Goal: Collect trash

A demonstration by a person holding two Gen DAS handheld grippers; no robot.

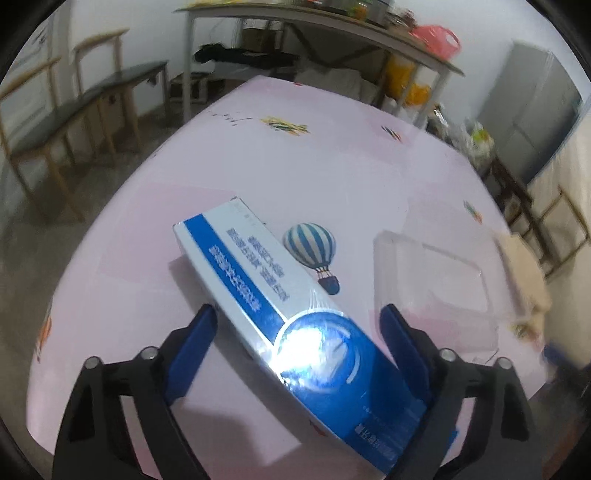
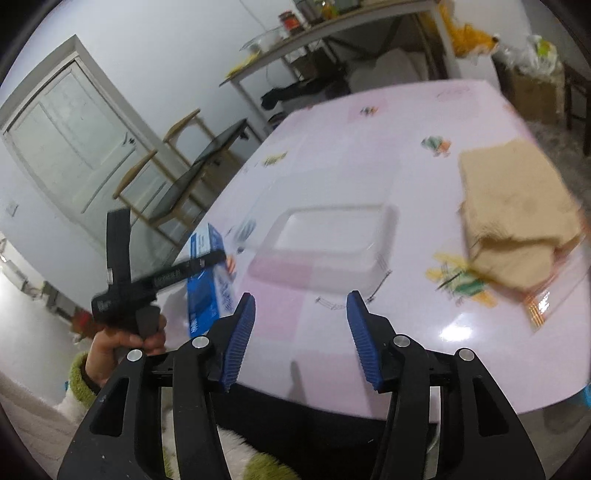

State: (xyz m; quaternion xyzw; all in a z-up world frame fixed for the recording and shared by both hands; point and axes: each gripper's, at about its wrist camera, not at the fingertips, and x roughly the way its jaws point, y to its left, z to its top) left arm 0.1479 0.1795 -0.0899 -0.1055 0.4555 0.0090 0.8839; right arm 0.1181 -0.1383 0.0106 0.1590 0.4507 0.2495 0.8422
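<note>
A blue and white carton [image 1: 280, 314] lies slantwise between the fingers of my left gripper [image 1: 299, 325], above the pink table [image 1: 332, 166]; the jaws stand wide and only the right pad seems to touch it. In the right wrist view the carton [image 2: 207, 280] shows at the left gripper held by a hand. A clear plastic tray [image 1: 432, 280] lies on the table to the right; it also shows in the right wrist view [image 2: 325, 243]. A tan crumpled paper bag [image 2: 517, 218] lies at the table's right. My right gripper [image 2: 301, 332] is open and empty over the near table edge.
Wooden chairs [image 1: 74, 122] stand left of the table. A cluttered bench [image 1: 314, 22] and a grey cabinet [image 1: 532, 110] stand behind. A white door [image 2: 74, 147] is at the left.
</note>
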